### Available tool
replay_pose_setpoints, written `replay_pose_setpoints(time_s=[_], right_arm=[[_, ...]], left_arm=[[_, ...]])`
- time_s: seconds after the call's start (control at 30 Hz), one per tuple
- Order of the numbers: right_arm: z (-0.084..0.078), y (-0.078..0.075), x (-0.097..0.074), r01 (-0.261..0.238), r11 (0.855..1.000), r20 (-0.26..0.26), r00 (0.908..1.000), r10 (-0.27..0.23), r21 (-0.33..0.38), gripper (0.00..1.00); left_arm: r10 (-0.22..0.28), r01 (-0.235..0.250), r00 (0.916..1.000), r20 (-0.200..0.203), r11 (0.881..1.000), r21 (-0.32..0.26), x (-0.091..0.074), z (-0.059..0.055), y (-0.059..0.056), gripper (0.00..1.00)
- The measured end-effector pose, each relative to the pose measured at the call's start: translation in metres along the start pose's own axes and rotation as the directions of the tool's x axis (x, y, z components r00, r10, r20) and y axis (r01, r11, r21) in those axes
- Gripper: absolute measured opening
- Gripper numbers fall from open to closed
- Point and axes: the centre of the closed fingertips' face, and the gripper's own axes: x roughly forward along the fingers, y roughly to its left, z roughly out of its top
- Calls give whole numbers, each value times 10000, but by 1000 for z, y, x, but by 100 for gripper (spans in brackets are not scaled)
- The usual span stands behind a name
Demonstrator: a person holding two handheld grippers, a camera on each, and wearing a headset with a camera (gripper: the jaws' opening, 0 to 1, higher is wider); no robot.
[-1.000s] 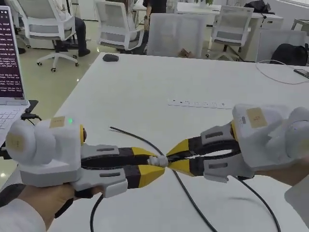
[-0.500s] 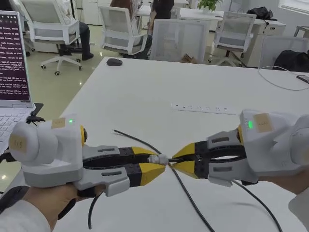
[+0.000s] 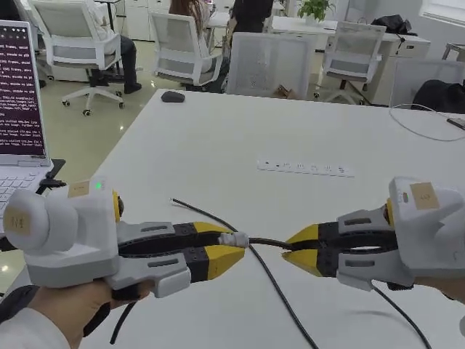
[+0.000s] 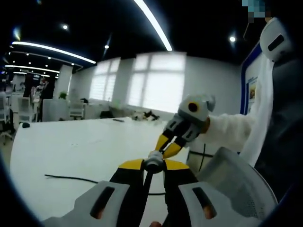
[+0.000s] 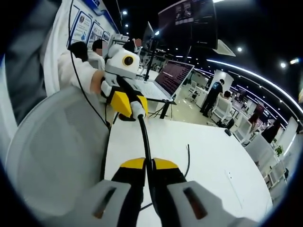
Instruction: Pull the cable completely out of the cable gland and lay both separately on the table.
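Observation:
Above the white table [image 3: 218, 145], my left gripper [image 3: 241, 248] is shut on the small white cable gland [image 3: 235, 238]. A short run of black cable [image 3: 266, 243] stretches from the gland to my right gripper [image 3: 288, 247], which is shut on the cable. In the left gripper view the gland [image 4: 154, 161] sits between the yellow fingertips, with the right gripper [image 4: 173, 141] beyond it. The right gripper view shows the cable [image 5: 143, 137] running from its shut jaws up to the gland [image 5: 137, 111] in the left gripper [image 5: 124, 101]. More black cable [image 3: 280, 294] lies slack on the table below.
An open laptop [image 3: 18, 94] stands at the left edge. A white power strip [image 3: 305, 168] lies mid-table and a dark mouse [image 3: 173, 96] sits near the far edge. Office chairs [image 3: 269, 62] stand beyond the table. A thin cable [image 3: 421, 127] loops at the far right.
My right gripper has moved to the right, away from the left one, and a length of black cable now shows between the gland and its tips. The head camera has shifted slightly.

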Motion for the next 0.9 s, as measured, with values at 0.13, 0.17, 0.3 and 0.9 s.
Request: replay_pose_setpoints(time_s=[0.13,0.17,0.3,0.9], right_arm=[[-10,-3,-5,169,9995,-113,9998,-166,275,5],[-12,-3,-7,200,9993,-142,9997,-195,320,5],[-20,-4,-13,299,9984,-271,9992,-287,472,5],[-36,6,-8,-10,9983,-942,9955,64,577,8]], left_arm=[[184,-182,9997,143,9998,-103,-2,2,5,16],[210,-207,9996,185,9997,-140,-2,3,6,16],[187,-180,9995,270,9995,-243,-2,4,5,16],[-183,185,9998,-59,9995,272,4,-1,-8,16]])
